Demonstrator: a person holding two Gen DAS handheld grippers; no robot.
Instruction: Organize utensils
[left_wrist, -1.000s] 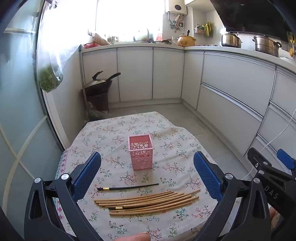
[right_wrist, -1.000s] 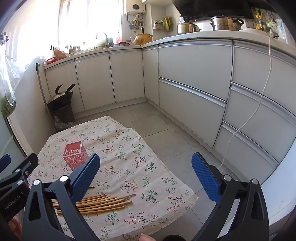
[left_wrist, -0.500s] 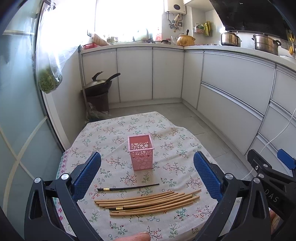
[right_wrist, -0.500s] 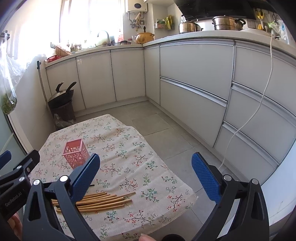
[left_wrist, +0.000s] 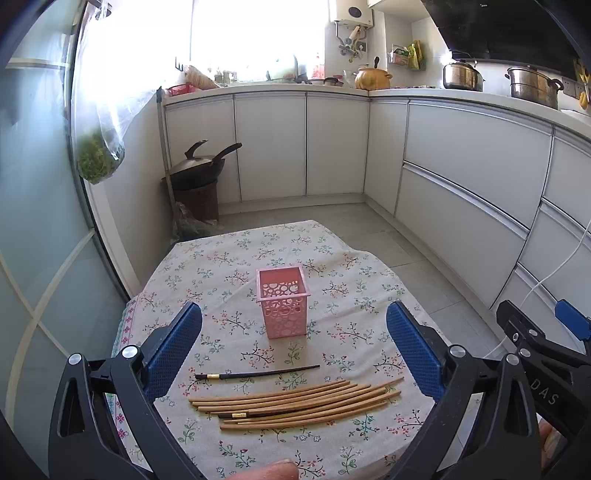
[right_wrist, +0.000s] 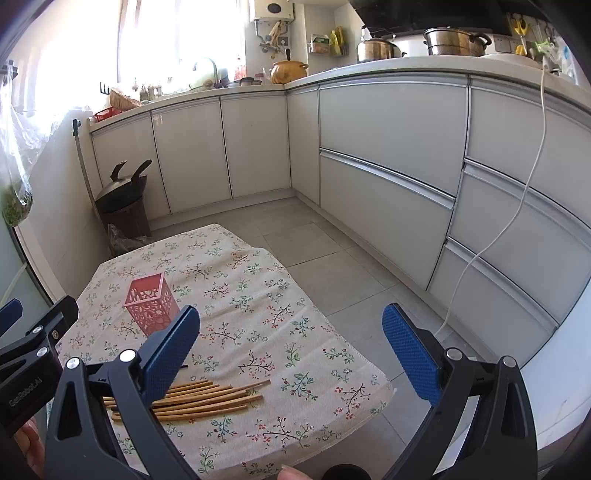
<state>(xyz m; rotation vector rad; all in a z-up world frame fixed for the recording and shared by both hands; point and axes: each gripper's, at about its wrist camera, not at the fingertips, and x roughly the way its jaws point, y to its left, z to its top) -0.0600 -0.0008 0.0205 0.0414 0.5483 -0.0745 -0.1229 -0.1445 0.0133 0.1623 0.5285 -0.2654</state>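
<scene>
Floral cloth (left_wrist: 229, 258) covers the bench. Dark lidded wok (left_wrist: 197, 168) sits on a brown bin (left_wrist: 199, 203) by the white cabinets (left_wrist: 306, 144). Clear bag of greens (left_wrist: 98, 158) hangs at left. Orange clay pot (left_wrist: 373, 78) and two steel pots (left_wrist: 463, 76) on the counter; white cable (right_wrist: 498, 229) trails down the drawers

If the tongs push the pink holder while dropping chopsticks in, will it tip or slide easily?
Probably yes. The pink holder is taller than its base is wide and looks empty, so a high push may tip it. Its perforated plastic walls suggest little weight, so it may slide on the tablecloth. Long chopsticks leaning on its rim could add leverage.
</scene>
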